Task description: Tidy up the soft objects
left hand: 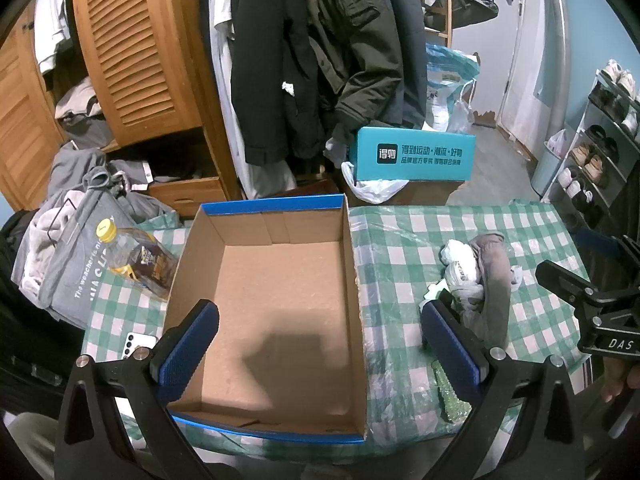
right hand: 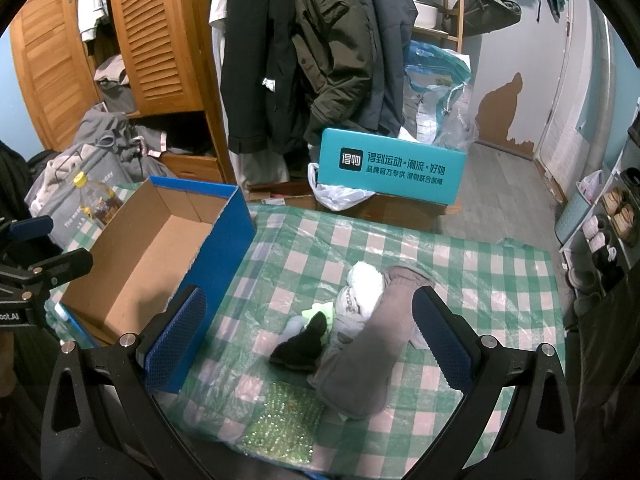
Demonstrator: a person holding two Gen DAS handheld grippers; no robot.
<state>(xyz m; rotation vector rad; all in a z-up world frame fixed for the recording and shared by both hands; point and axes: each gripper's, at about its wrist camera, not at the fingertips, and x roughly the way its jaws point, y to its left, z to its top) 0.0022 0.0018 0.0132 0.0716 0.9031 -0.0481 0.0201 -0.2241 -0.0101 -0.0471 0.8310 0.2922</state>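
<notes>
An open blue-sided cardboard box (left hand: 280, 316) (right hand: 236, 232) sits empty on the green checked tablecloth (left hand: 400, 248) (right hand: 460, 272). To its right lies a pile of soft items: a long grey sock (right hand: 368, 344) (left hand: 494, 280), rolled white socks (right hand: 362, 288) (left hand: 460, 264), a black sock (right hand: 302, 346) and a pale green piece (right hand: 320, 312). My left gripper (left hand: 320, 344) hangs open above the box's near end. My right gripper (right hand: 308, 336) stands open just above the pile, its fingers either side of it. Each gripper shows at the edge of the other's view.
A drink bottle (left hand: 136, 256) and a phone (left hand: 138, 342) lie left of the box. A green beaded pad (right hand: 284, 428) lies near the table's front edge. Behind the table stand a teal carton (left hand: 414, 154), hanging coats, a wooden wardrobe and a shoe rack (left hand: 600, 140).
</notes>
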